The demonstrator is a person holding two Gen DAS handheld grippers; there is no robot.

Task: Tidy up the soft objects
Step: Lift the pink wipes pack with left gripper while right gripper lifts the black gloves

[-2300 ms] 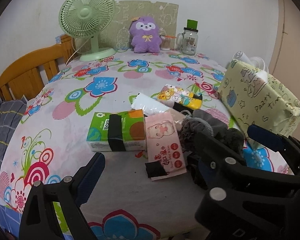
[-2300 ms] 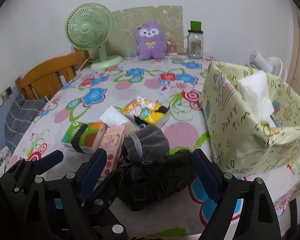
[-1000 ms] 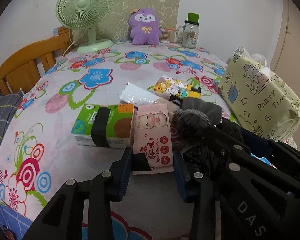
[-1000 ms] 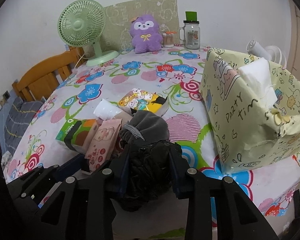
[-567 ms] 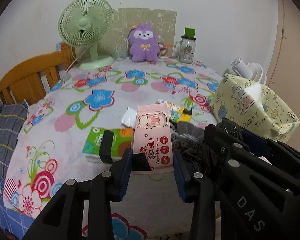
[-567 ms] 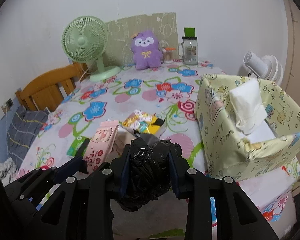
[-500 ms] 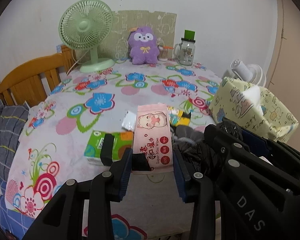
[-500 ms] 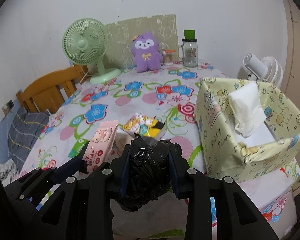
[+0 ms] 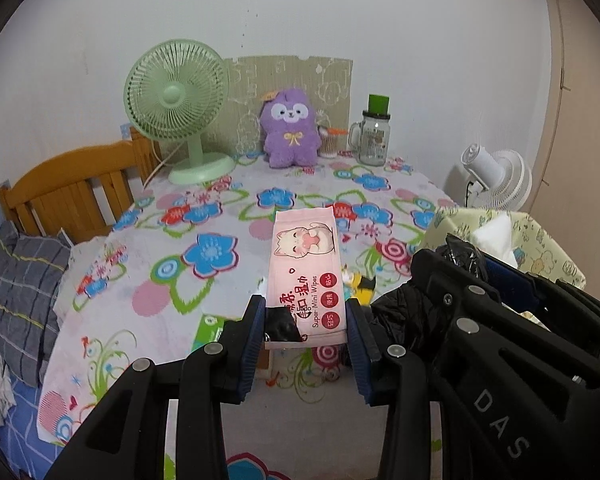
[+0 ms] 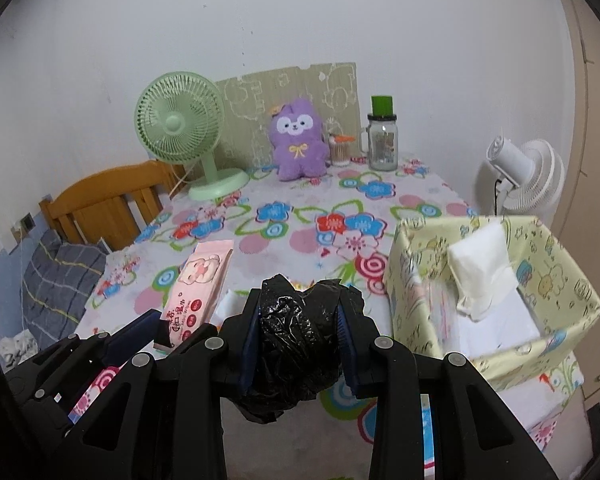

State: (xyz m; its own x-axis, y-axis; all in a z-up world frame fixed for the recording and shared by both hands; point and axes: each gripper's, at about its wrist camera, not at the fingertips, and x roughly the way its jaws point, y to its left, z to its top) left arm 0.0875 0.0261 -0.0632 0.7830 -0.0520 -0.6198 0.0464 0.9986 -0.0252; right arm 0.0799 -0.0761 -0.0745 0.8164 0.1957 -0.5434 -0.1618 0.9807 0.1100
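Note:
My left gripper is shut on a pink pack of wet wipes with a cat picture, held up above the flowered table. My right gripper is shut on a crumpled black plastic bag, also lifted off the table. In the right wrist view the pink pack shows at the left, and the yellow cartoon-print box stands open at the right with white tissue inside. A green tissue pack and a yellow snack pack lie on the table below, mostly hidden.
At the table's back stand a green desk fan, a purple plush toy, a glass jar with a green lid and a cardboard sheet. A white fan is beyond the right edge. A wooden chair and grey checked cloth sit left.
Both grippers closed on their objects, then rose: the pink pack and the black bag left the table and now hang well above it, with the box's inside now showing.

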